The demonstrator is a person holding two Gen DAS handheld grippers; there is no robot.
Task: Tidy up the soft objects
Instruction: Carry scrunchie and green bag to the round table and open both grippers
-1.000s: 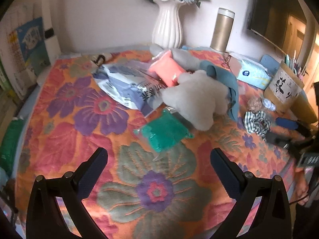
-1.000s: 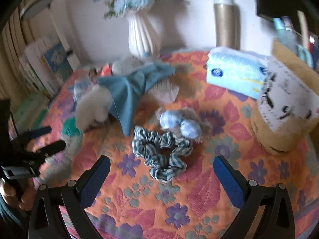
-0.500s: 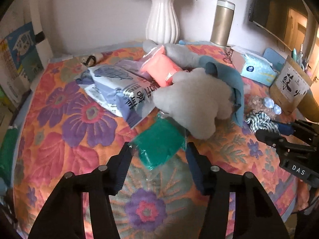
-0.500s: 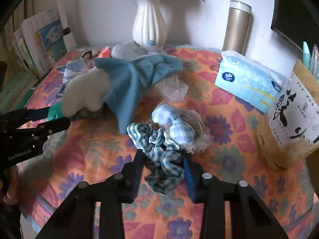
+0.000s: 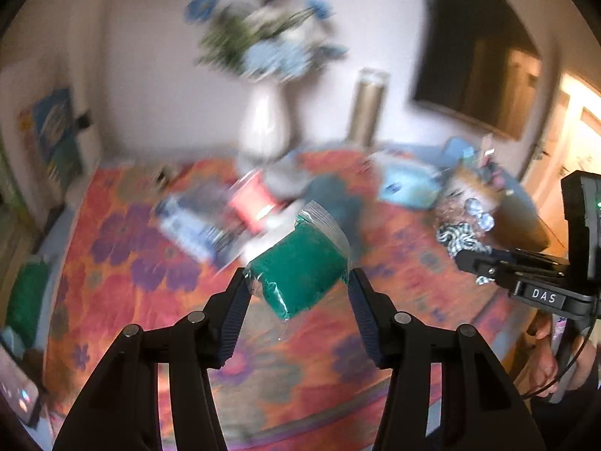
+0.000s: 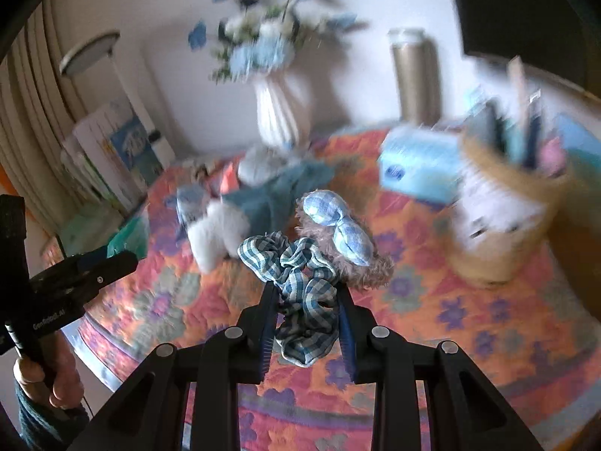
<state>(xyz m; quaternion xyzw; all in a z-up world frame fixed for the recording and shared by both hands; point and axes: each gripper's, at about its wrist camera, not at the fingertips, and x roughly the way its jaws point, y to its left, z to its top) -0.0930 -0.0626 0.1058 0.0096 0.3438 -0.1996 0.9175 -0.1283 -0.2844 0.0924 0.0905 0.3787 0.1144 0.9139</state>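
My left gripper (image 5: 296,282) is shut on a green soft pack in clear plastic (image 5: 300,263) and holds it above the floral tablecloth (image 5: 124,285). My right gripper (image 6: 306,297) is shut on a blue-and-white checked scrunchie (image 6: 300,285), lifted with a fuzzy brown scrunchie with a checked bow (image 6: 338,236) hanging against it. A grey plush toy (image 6: 218,233), a teal cloth (image 6: 278,195) and a pink pack (image 5: 251,199) lie mid-table. The right gripper also shows in the left wrist view (image 5: 465,255), with the scrunchie (image 5: 456,235).
A white vase with blue flowers (image 6: 280,112), a gold flask (image 6: 415,75), a blue tissue pack (image 6: 417,165) and a paper pen holder (image 6: 503,218) stand at the back and right. A printed bag (image 5: 195,221) lies left of centre. Both views are blurred by motion.
Both grippers closed on their items and lifted them off the table: the left took the green pack, the right the checked scrunchie.
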